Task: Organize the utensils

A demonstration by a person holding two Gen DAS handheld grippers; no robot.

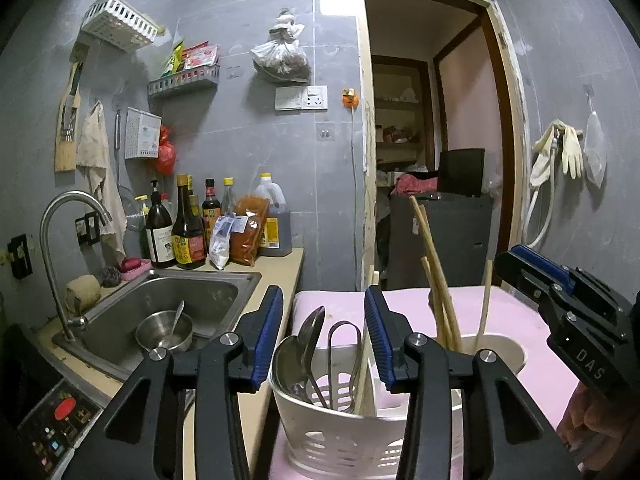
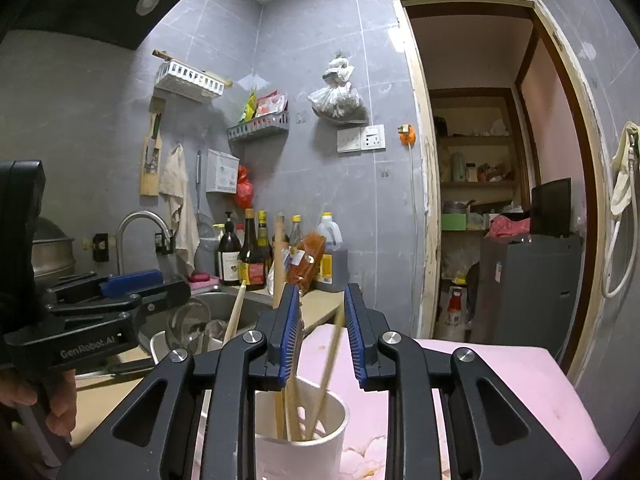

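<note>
A white slotted utensil holder [image 1: 340, 432] stands on a pink-covered surface [image 1: 532, 332]. Its left compartment holds metal spoons [image 1: 310, 340] and tongs [image 1: 344, 344]. Its round cup compartment [image 2: 300, 436] holds several wooden chopsticks [image 1: 436, 280], which also show in the right wrist view [image 2: 328, 364]. My left gripper [image 1: 324, 332] is open and empty, just above the spoon compartment. My right gripper [image 2: 322, 328] is open above the cup, with chopsticks standing between its fingers, touching none that I can see. It also shows at the right of the left wrist view [image 1: 560, 292].
A steel sink [image 1: 168, 300] at left holds a metal bowl with a spoon [image 1: 166, 330]. A curved tap [image 1: 60, 240] rises beside it. Sauce bottles [image 1: 188, 228] and packets stand on the counter behind. An induction cooker panel [image 1: 52, 420] is at lower left. A doorway [image 1: 436, 160] opens behind.
</note>
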